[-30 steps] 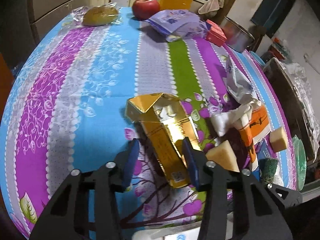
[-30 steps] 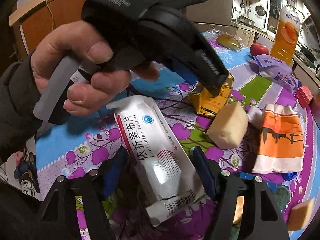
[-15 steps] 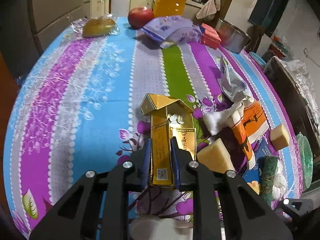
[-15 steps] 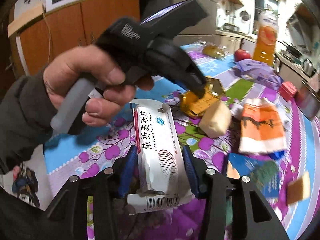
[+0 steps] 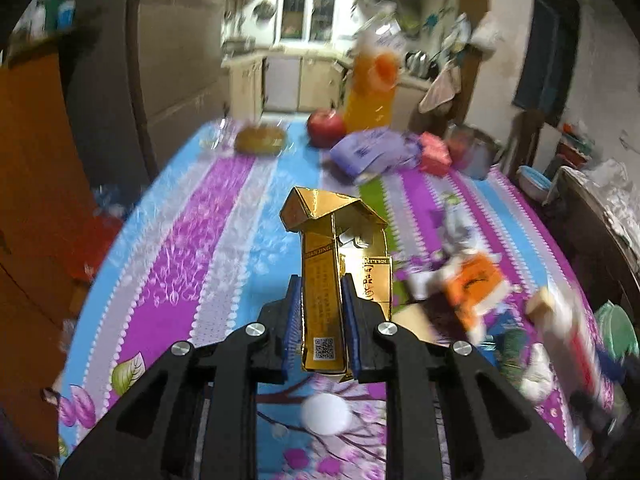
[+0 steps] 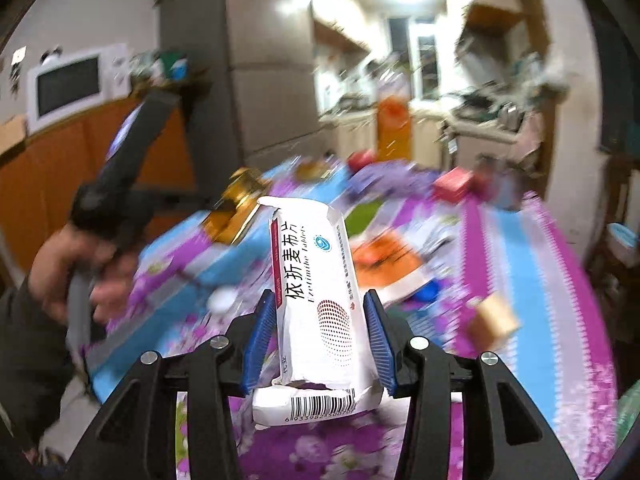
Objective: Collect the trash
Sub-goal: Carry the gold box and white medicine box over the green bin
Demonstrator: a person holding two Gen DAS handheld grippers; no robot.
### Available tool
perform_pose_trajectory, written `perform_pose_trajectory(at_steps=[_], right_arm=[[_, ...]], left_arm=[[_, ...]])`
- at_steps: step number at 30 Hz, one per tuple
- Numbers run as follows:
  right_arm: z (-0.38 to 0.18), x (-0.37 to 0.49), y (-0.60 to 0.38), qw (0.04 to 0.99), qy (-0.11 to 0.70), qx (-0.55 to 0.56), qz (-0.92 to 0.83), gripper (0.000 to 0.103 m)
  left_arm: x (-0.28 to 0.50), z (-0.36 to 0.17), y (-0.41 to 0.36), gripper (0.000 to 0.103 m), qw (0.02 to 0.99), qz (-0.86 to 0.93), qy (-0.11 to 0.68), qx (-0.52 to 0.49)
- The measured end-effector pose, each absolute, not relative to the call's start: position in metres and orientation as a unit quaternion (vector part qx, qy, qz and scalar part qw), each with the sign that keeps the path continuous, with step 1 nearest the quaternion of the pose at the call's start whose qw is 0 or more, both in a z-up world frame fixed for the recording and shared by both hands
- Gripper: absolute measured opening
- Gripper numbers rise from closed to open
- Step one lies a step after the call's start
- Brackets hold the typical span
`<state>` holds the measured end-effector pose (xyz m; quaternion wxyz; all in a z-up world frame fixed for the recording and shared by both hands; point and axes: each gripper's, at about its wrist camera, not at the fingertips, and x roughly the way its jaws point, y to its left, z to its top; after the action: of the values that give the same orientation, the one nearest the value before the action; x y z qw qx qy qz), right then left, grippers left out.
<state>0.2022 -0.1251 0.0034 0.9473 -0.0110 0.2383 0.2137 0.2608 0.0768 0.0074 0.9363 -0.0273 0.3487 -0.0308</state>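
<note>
- The worktop, under a striped floral cloth, now sits lower in both views than a second ago, with more of the kitchen showing above it; both hands appear to have lifted and tipped up.
- The white tablet box, torn open at its barcode end, lay flat on the cloth a second ago. It now stands at centre of the right wrist view, clear of the cloth, pinched between the blue pads of the right claw, which closed from wide to box width.
- The gold cigarette pack, lid flapped open, has likewise left the cloth. The left claw has narrowed hard onto its slim side at lower centre of the left wrist view.
- The orange-and-white wrapper lies on the cloth at the right, uncollected.
- Judgement: two pieces are secured; next they must be carried to a bin, which no view shows.
</note>
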Motion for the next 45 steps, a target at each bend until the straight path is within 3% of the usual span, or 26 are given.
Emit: perform_pose_trajectory(at_steps=[9,27,45], right_arm=[[0.04,0.192,-0.17,0.969,0.209,-0.004,0.134,0.048],[0.097,0.139,-0.326,0.982,0.187,0.011,-0.014,0.048],[0.084,0.066,-0.544,0.948,0.269,0.068,-0.153,0.048]], left_arm=[[0.218,0.046,0.01,0.019,0.951,-0.089,0.297,0.005],[0.205,0.083,-0.138,0.019,0.941,-0.204,0.264,0.055],[0.195,0.067,-0.319,0.019,0.883,-0.345,0.295,0.119]])
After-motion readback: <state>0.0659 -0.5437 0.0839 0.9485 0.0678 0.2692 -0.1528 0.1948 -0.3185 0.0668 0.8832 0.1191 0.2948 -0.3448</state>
